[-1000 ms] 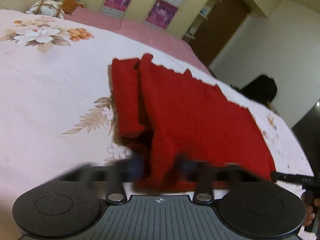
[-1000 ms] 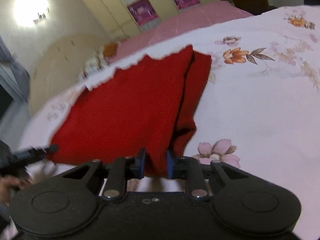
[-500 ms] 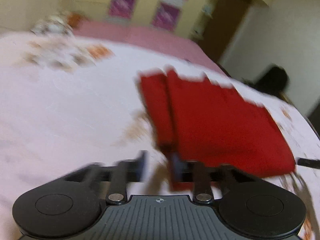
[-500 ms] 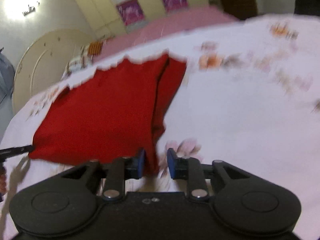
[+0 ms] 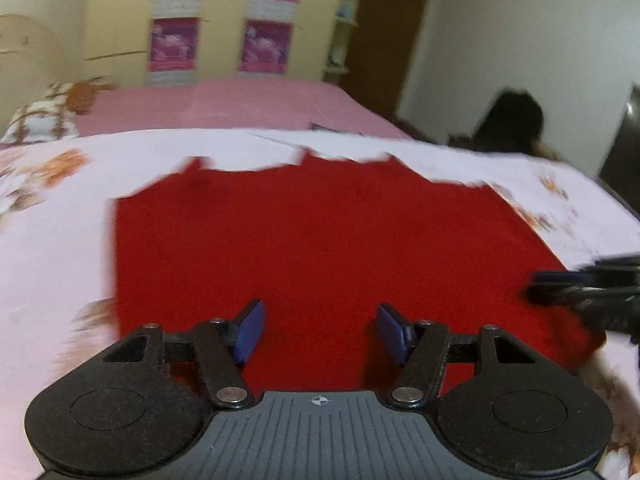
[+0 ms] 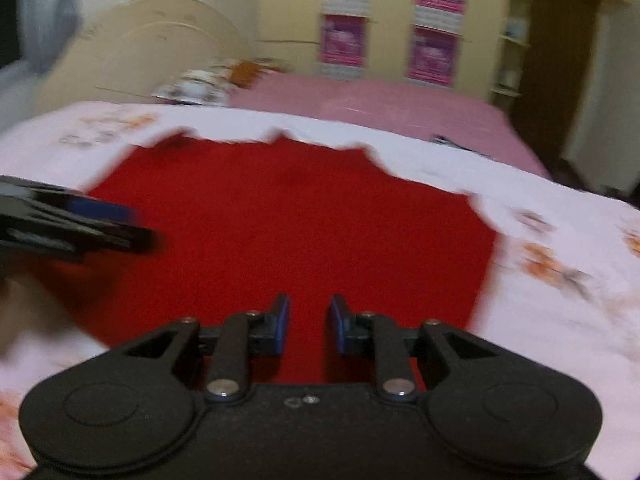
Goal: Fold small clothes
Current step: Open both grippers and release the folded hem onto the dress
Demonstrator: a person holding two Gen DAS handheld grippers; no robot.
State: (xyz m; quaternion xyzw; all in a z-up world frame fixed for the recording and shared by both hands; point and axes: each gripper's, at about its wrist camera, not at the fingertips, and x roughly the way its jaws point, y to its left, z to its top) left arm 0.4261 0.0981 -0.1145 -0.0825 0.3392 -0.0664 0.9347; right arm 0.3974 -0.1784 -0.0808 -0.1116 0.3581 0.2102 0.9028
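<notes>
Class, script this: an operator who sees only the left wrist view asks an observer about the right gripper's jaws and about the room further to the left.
Operator: Are the right gripper's jaws shut?
Observer: No. The right gripper shows a narrow gap, having just closed a little. Nothing is pinched, and the red cloth lies beneath.
Operator: What's beyond the headboard?
Observer: A grey curtain hangs left of the cream headboard.

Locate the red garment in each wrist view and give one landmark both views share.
Left wrist view: the red garment fills the middle, on the floral sheet, beyond the left gripper.
Right wrist view: the red garment sits centre-left, beyond the right gripper.
Shared landmark: the purple wardrobe panels on the far wall.
</notes>
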